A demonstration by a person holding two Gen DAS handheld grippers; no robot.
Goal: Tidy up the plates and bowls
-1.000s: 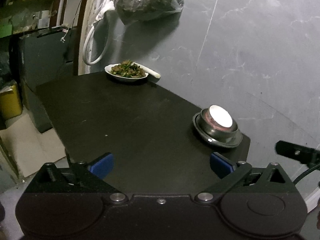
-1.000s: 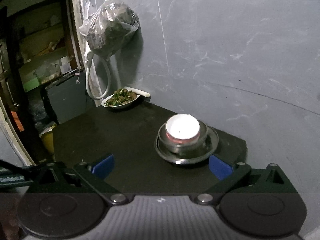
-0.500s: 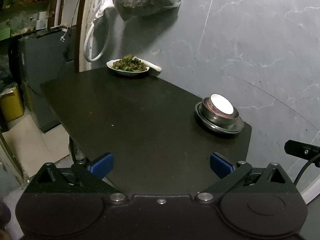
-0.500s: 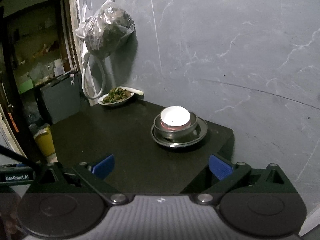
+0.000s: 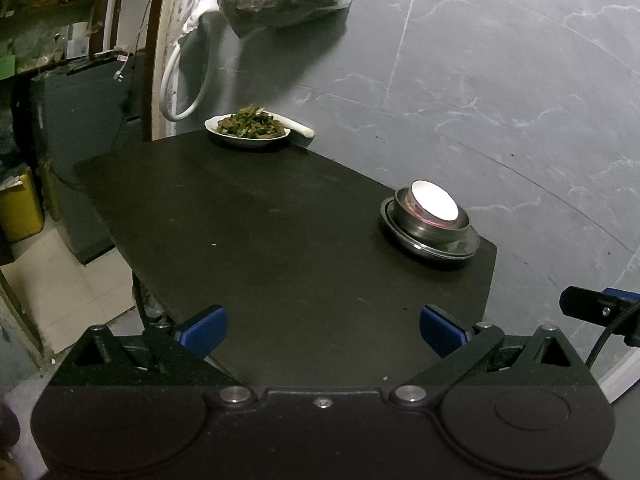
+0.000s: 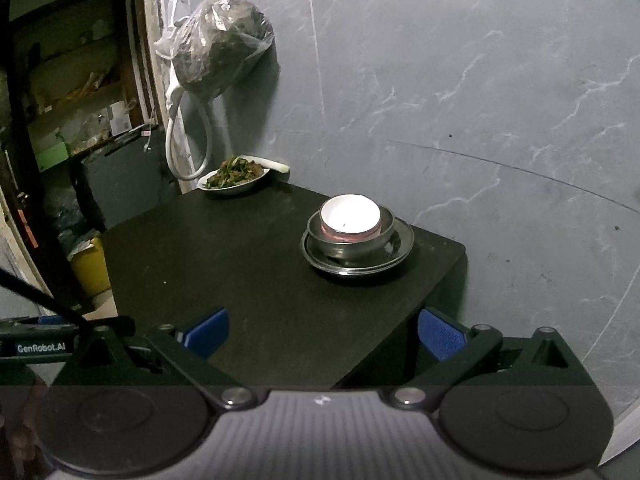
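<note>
Both claws wide apart and empty, well back from the stacked dishes.

The white bowl (image 6: 349, 213) sits in a steel bowl (image 6: 352, 240) on a steel plate (image 6: 396, 254) near the corner of the counter (image 6: 240, 264); a push from the left claw (image 5: 323, 326) or right claw (image 6: 323, 327) could slide the stack off.

"GenRobot.AI" stands in white on the left claw (image 6: 40, 347), seen at the right view's edge.

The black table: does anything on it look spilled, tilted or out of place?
Nothing is spilled. The steel plate, steel bowl and white bowl sit nested and level near the wall corner. Only the plate of food stands out: it sits at the far edge, a white piece overhanging its rim.
</note>
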